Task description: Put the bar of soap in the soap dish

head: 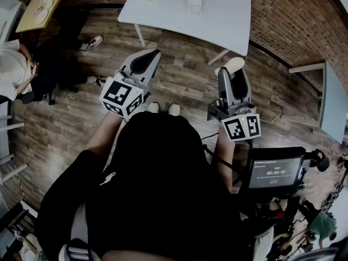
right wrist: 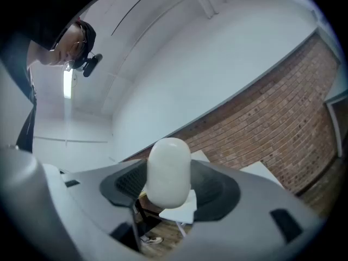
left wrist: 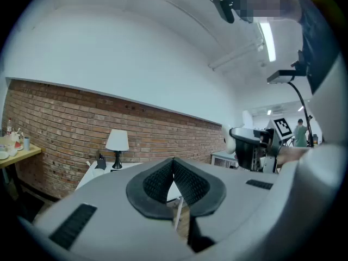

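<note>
Right gripper is clamped on the smooth white rounded bar of soap, centre-right of the head view; left gripper has its jaws together, empty; the white rectangular table at top centre perhaps bears the dish.

Bright strip light, fisheye edges (vignetted)

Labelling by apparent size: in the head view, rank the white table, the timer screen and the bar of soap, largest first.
1. white table
2. timer screen, though it is nearer the camera
3. bar of soap, only partly showing
</note>
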A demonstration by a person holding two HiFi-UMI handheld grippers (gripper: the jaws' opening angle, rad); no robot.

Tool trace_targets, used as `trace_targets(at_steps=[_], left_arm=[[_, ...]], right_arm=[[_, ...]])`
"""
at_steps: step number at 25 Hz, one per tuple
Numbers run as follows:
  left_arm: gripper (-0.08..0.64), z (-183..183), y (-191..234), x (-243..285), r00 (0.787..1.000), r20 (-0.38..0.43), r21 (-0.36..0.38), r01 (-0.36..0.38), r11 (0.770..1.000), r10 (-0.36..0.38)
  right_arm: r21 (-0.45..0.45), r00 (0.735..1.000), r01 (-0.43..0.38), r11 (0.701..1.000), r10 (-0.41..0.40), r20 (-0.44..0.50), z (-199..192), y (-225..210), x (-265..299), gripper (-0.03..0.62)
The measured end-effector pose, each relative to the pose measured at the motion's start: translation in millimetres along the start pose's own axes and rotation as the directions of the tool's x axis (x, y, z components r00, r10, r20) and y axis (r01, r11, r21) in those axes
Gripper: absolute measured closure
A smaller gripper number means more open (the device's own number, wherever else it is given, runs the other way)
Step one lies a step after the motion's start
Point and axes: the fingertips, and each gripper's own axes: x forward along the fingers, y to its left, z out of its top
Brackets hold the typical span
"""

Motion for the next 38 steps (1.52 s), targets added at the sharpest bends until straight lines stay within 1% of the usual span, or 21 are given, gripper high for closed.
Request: trace_targets(at_steps=[6, 12, 17, 22, 24, 28, 31, 35, 38], left_arm=[[0.554, -5, 6, -1, 1.000, -0.008, 0.026, -0.024, 0.999, 0.024], [0.554, -2, 10, 0, 1.000, -0.007, 0.014, -0.009, 1.000, 0.009], [0.554, -1, 17, 7, 1.000, -0.015, 0.008, 0.002, 1.000, -0.002], [0.554, 4, 18, 15, 1.000, -0.012, 0.011, 0.022, 1.000, -0.022], [0.554, 0, 21, 14, 1.000, -0.010, 0.007, 0.028, 1.000, -0.028], [0.554, -21, 40, 20, 0.999, -0.015, -0.004, 0.036, 0.999, -0.036], [0.554, -20, 45, 23, 0.999, -0.020, -0.004, 0.040, 0.999, -0.040], [0.554, -27, 59, 9, 0.999, -0.008, -0.009, 0.050, 0.999, -0.050], [0.554, -29, 66, 6, 0.998, -0.009, -0.018, 0.057, 0.998, -0.057]], right_arm=[[-0.024, 1.000, -0.021, 0.999, 0.021, -0.024, -11, 1, 12, 0.336], [-0.054, 0.999, -0.011, 0.999, 0.009, -0.042, -10, 6, 17, 0.336], [-0.049, 0.998, -0.017, 0.999, 0.014, -0.063, -13, 7, 26, 0.336], [-0.079, 0.997, 0.003, 0.997, -0.008, -0.072, -10, 5, 28, 0.336], [-0.094, 0.996, 0.010, 0.996, -0.018, -0.082, -16, 7, 30, 0.336], [-0.100, 0.995, 0.025, 0.995, -0.034, -0.092, -38, 1, 42, 0.336], [-0.096, 0.995, 0.036, 0.995, -0.044, -0.090, -37, 0, 46, 0.336], [-0.103, 0.995, 0.037, 0.994, -0.046, -0.088, -50, 17, 51, 0.336], [-0.107, 0.994, 0.049, 0.993, -0.059, -0.092, -53, 20, 54, 0.336]])
